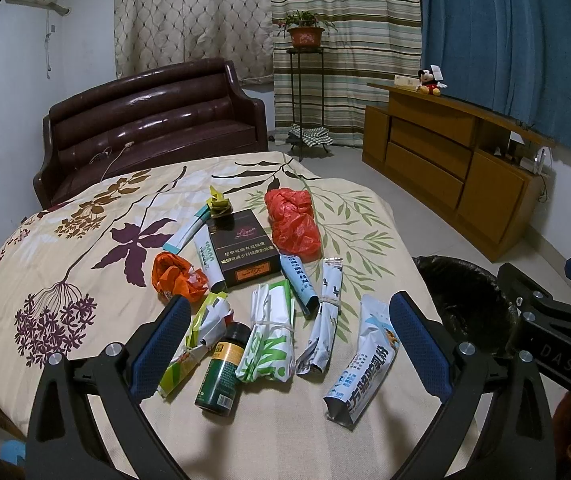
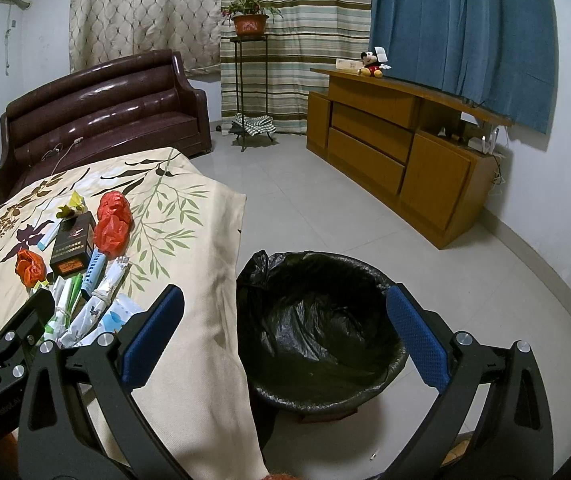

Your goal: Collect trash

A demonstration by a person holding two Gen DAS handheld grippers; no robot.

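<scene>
- The trash pile lies on the flowered bedspread — wrappers, a green can, a dark box.
- The can sits between the fingers of the left gripper, its long axis running away from the jaws; these are spread wide, holding nothing.
- The black-lined bin stands on the floor just right of the bed.
- The right gripper hovers over the bin — jaws also spread and empty — so the left is nearer the pile.

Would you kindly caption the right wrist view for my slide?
Open right gripper above the black-lined bin, beside a bed strewn with trash.
</scene>
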